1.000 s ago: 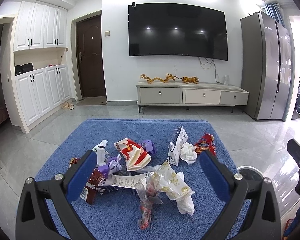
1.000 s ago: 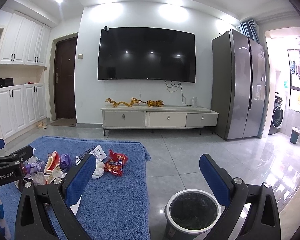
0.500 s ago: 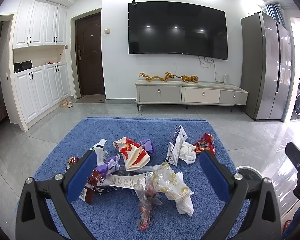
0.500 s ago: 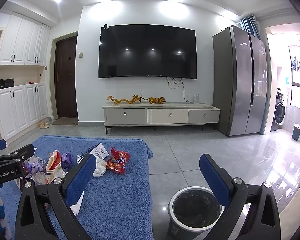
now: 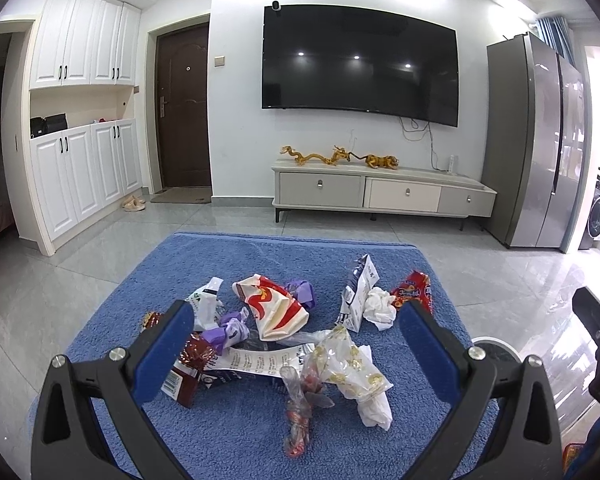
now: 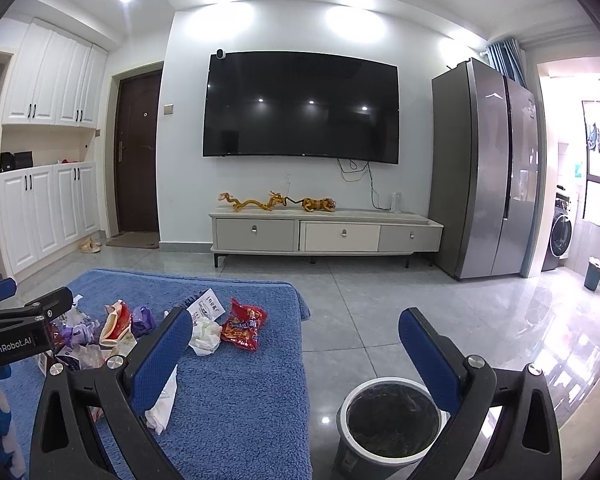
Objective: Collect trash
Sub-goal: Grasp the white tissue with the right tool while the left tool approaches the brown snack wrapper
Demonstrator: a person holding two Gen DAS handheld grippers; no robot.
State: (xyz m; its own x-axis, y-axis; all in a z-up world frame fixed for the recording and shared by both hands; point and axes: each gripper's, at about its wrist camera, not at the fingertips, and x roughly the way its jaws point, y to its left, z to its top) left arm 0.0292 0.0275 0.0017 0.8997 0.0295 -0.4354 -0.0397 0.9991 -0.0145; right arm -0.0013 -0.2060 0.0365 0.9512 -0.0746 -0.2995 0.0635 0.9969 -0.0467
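Meanwhile, both the left claw [image 5: 294,350] and right claw [image 6: 296,350] gape empty, while the long white printed receipt [image 5: 260,358] lies left-to-right across the blue fuzzy rug [image 5: 236,256].

We see wrappers [image 5: 274,312] scattered on the rug [image 5: 228,256]; the bin [image 6: 392,420] stands to its right, on the floor [image 6: 380,300].

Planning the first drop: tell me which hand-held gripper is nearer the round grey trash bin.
Right. The right hand-held gripper hovers open with the round grey trash bin beneath its right finger; the left hand-held gripper is over the trash-strewn blue rug.
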